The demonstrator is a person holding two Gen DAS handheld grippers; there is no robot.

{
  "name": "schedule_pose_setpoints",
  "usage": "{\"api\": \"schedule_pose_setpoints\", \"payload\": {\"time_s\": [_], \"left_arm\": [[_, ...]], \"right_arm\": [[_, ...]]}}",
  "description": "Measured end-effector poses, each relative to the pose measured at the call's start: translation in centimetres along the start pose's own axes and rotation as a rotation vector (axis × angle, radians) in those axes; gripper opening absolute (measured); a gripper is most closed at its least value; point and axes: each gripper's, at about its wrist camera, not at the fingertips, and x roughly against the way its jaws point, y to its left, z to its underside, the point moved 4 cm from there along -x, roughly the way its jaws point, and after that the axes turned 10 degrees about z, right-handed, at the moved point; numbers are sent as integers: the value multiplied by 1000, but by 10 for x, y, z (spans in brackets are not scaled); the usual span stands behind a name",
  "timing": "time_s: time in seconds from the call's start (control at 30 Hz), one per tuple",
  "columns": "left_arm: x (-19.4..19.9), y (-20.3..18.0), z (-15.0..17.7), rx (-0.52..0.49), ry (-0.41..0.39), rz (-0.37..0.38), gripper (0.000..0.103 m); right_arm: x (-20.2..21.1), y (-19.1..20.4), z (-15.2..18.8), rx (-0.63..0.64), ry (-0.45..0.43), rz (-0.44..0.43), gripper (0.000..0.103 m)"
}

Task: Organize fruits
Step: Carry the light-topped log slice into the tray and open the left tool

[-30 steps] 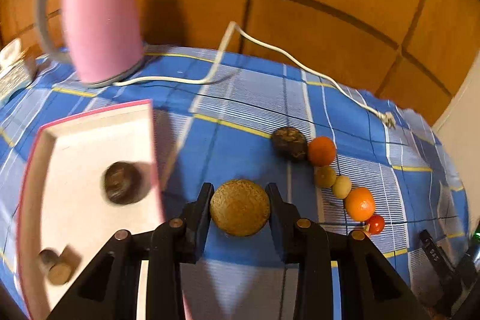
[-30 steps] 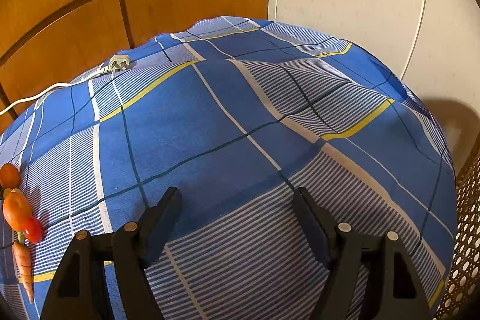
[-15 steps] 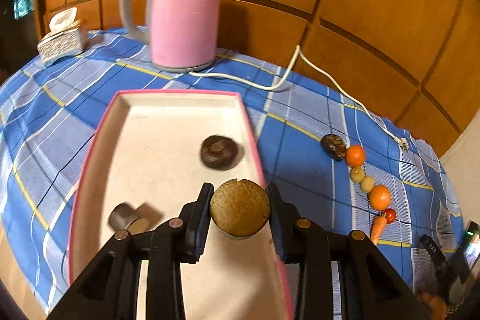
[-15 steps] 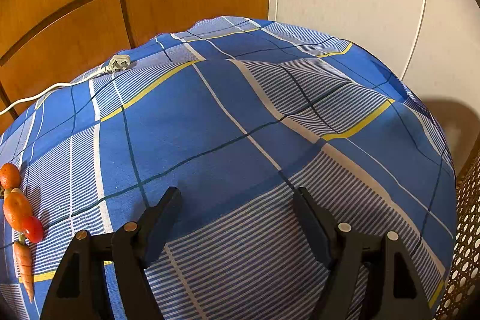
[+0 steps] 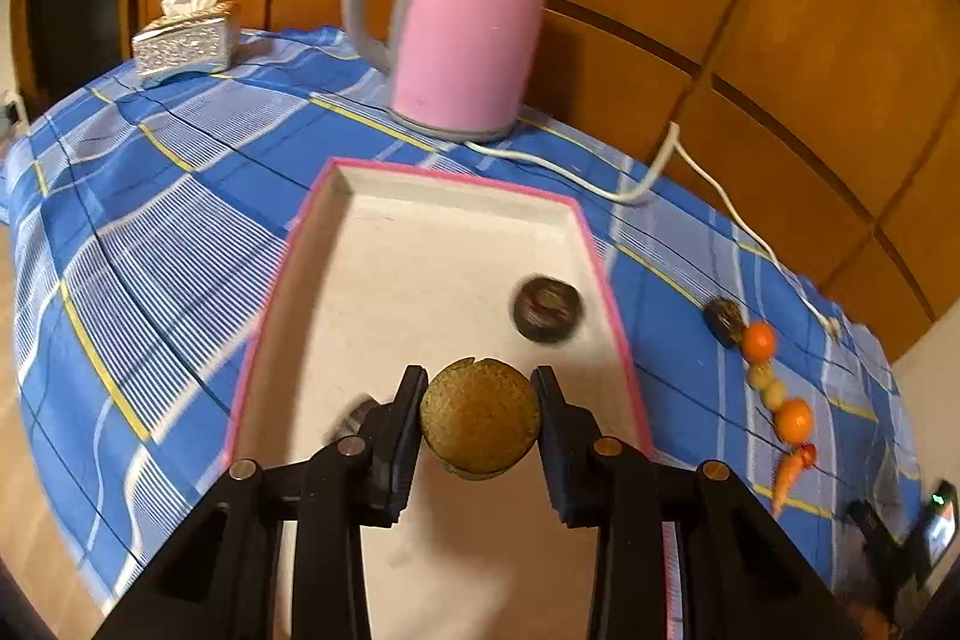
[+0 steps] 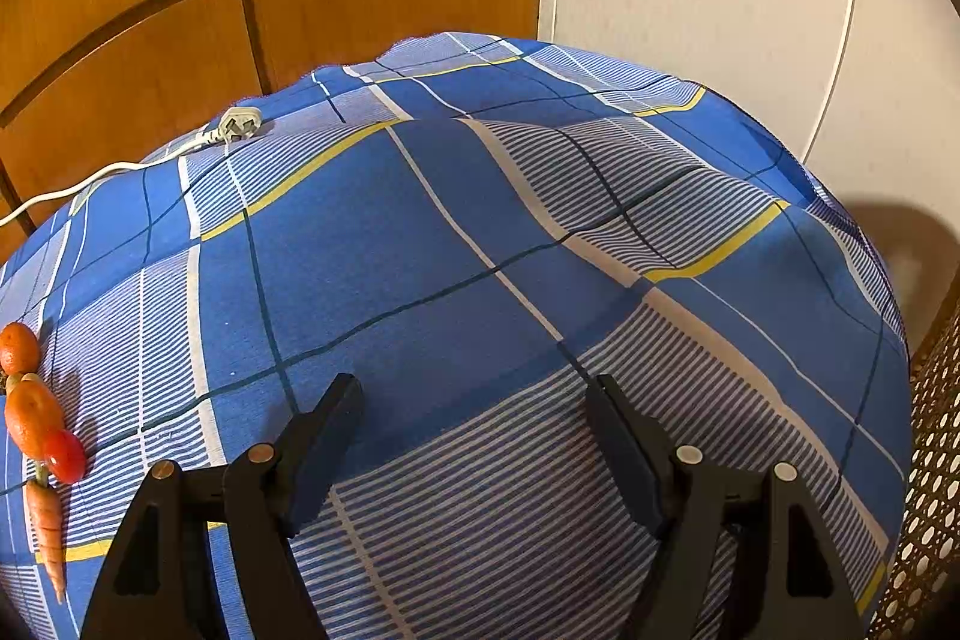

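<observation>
My left gripper point(image 5: 479, 388) is shut on a round brown fruit point(image 5: 479, 418) and holds it above the near part of a pink-rimmed white tray point(image 5: 420, 250). A dark round fruit point(image 5: 547, 310) lies in the tray at its right side; another dark piece point(image 5: 354, 415) is partly hidden behind my left finger. A row of fruits lies right of the tray: a dark one point(image 5: 723, 319), oranges point(image 5: 759, 340) point(image 5: 793, 419), a small tomato point(image 5: 807, 454), a carrot point(image 5: 786, 478). My right gripper point(image 6: 474, 400) is open and empty over the blue checked cloth; the oranges point(image 6: 30, 412), tomato point(image 6: 63, 455) and carrot point(image 6: 48, 532) lie at its far left.
A pink kettle point(image 5: 462, 22) stands behind the tray, its white cord point(image 5: 708, 184) running right to a plug point(image 6: 240, 124). A tissue box point(image 5: 186, 37) sits at the back left. Wood panelling backs the table. A wicker surface point(image 6: 930, 460) is at the right edge.
My left gripper has carried the brown fruit leftward from the cloth beside the fruit row to above the tray. The right gripper has not moved.
</observation>
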Motion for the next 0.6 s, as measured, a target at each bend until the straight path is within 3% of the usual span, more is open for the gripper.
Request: {"api": "schedule_pose_setpoints", "payload": {"time_s": [0.3,0.53,0.6], "left_arm": [[-37,36,-27,84,44,-67,36],[-64,50,-22,126,93,-112,36],[-64,50,-19,124,80,-106,44]], "right_arm": [[0,1,-1,4,1,4,79],[-1,0,-1,7,0,6,79],[-1,-1,-1,7,0,6,79]]}}
